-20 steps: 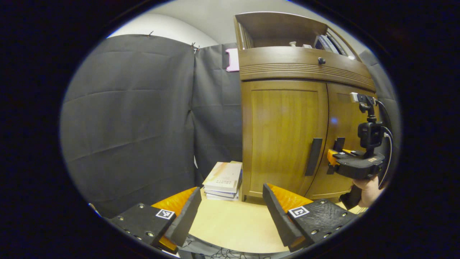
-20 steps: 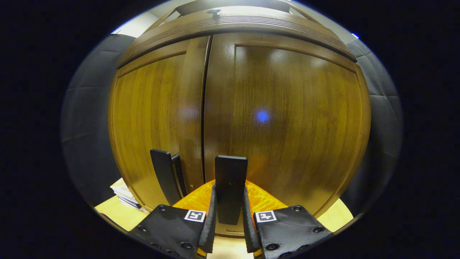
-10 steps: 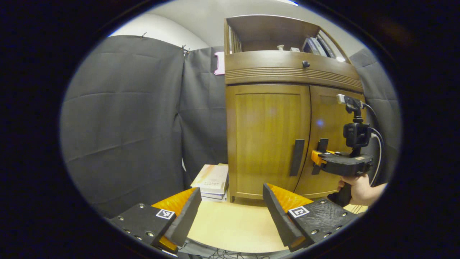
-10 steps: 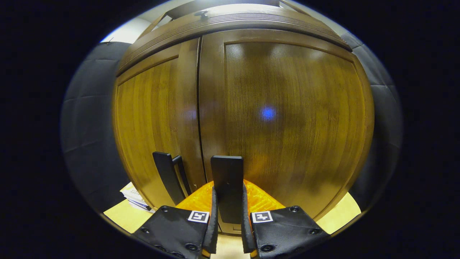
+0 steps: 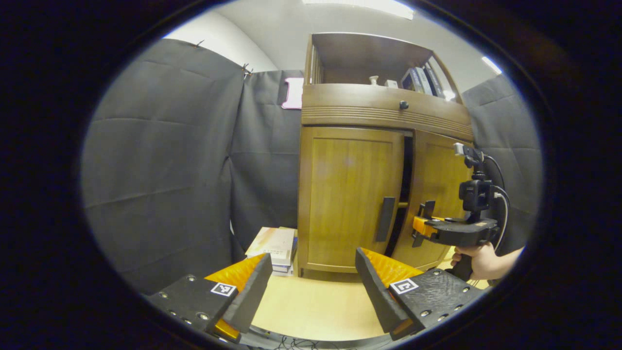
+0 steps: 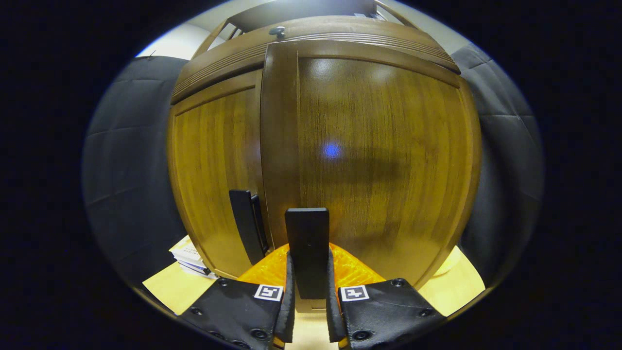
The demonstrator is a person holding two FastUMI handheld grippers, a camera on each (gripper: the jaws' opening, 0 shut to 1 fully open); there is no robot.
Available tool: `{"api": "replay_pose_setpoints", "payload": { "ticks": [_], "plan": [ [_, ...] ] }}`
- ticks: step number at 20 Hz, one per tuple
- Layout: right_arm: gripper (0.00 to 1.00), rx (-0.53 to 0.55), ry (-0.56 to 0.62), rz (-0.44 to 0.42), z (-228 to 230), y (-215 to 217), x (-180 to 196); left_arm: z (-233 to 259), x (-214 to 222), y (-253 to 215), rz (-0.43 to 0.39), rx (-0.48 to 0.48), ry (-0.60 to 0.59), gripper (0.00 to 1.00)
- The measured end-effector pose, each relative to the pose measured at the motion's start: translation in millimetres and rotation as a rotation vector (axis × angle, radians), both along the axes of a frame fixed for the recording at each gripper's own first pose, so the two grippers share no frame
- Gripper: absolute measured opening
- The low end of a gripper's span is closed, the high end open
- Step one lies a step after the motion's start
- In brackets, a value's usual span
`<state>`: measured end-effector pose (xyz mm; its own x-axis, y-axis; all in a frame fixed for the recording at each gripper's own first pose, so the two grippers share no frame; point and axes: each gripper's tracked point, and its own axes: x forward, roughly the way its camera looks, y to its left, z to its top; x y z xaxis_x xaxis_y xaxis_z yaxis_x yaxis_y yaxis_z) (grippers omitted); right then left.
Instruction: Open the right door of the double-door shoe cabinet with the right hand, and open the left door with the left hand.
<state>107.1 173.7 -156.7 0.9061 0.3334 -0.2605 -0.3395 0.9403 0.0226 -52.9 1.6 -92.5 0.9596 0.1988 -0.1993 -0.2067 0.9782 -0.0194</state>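
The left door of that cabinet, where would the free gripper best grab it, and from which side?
Probably by the left door's handle, a dark upright bar standing off the left door near its inner edge. The left gripper, open, could come straight from the front, one finger on each side of the bar.

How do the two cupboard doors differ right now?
The right door is swung out a little, leaving a dark gap beside it; the left door sits flush and shut. The right door's handle is pinched between the right tongs; the left door's handle is untouched, with the left tongs open and well short of it. Both are the same brown wood with dark upright handles.
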Motion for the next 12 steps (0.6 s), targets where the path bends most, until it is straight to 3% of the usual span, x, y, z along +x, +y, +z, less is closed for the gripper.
{"api": "replay_pose_setpoints", "payload": {
  "ticks": [12],
  "plan": [
    [0.29, 0.009, 0.027, -0.011, 3.0, -47.3, -62.3, -0.4, -16.2, -2.7, -0.155, -0.062, -0.040, 1.00]
  ]
}}
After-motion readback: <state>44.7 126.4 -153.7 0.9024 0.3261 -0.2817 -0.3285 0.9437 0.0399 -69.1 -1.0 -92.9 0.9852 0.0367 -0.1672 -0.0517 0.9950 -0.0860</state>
